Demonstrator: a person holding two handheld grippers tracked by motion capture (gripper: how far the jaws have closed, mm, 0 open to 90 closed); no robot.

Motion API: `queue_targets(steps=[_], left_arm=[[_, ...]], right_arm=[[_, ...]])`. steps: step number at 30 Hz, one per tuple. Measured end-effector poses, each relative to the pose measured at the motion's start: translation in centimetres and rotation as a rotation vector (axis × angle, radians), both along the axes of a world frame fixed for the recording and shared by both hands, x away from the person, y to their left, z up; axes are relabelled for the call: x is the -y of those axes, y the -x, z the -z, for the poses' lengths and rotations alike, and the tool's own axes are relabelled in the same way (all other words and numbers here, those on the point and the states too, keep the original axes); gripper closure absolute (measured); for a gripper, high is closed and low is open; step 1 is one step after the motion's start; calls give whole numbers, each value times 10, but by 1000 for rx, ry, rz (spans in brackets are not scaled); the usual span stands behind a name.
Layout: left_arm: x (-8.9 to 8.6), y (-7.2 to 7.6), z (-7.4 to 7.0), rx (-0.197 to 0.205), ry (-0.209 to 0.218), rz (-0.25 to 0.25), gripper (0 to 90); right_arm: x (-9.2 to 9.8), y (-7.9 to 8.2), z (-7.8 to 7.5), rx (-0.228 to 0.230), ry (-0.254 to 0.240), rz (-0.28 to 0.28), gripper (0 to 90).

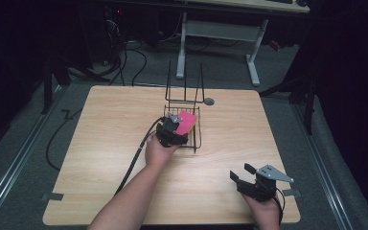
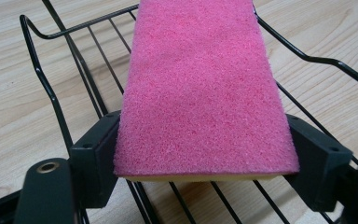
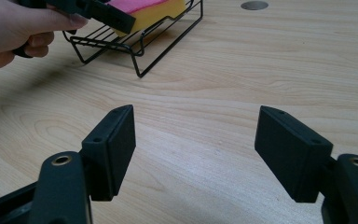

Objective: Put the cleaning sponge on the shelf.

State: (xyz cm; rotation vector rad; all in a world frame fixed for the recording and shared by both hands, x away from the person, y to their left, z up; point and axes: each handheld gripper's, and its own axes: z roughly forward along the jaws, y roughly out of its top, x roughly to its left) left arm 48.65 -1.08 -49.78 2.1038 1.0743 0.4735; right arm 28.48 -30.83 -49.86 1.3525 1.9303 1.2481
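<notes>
A pink sponge with a yellow underside is clamped between the two black jaws of my left gripper. In the left gripper view the sponge lies flat just above the floor bars of a black wire rack, with the left gripper shut on its near end. The rack stands at the middle of the wooden table. My right gripper rests near the front right corner, far from the rack. Its jaws stand wide apart with nothing between them, and farther off that view shows the sponge and rack.
A round grey grommet sits in the tabletop behind the rack. The rack's tall wire back rises on its far side. The left gripper's cable trails toward the front edge. A white desk frame stands on the floor beyond the table.
</notes>
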Motion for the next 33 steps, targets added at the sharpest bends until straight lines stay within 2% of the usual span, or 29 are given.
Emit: queue_targets(steps=[3,7,18,26,33], left_arm=[[-2,-1,0,-20,25,4,181],[-4,-1,-1,-12,50,-4,146],[-5,2,-4,16,65,21,61],[-6,3,-9,36,84,18,6],[-10,5,-17,61,94,20,5]], right_arm=[[0,0,0,0,0,-1,292],[0,0,0,0,0,-1,293],[-1,0,0,0,2,-4,293],[-1,0,0,0,3,-7,296],[-2,0,0,0,4,-10,296]])
